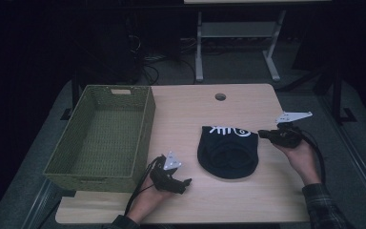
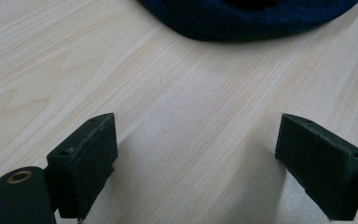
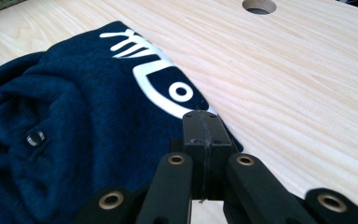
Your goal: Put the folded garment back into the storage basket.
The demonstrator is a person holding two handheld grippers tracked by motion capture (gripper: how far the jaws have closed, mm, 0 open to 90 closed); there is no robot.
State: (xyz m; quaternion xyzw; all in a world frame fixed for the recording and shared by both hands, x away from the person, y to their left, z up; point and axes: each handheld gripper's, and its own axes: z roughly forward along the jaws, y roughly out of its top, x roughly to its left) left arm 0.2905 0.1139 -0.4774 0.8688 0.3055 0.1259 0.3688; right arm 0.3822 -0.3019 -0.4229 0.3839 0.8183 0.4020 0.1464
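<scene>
basket (image 1: 102, 136) left on table (image 1: 248, 200), sweater (image 1: 228, 150) right

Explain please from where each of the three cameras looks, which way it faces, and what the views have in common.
High view: above the person's side, looking forward and down on the table, green basket and dark garment; both hands show, with left gripper and right gripper.
Left gripper view: low over the tabletop, between its open jaws, toward the garment's edge.
Right gripper view: along its shut jaws, at the garment's white print and the table hole.
Shared: all three show the garment.
</scene>
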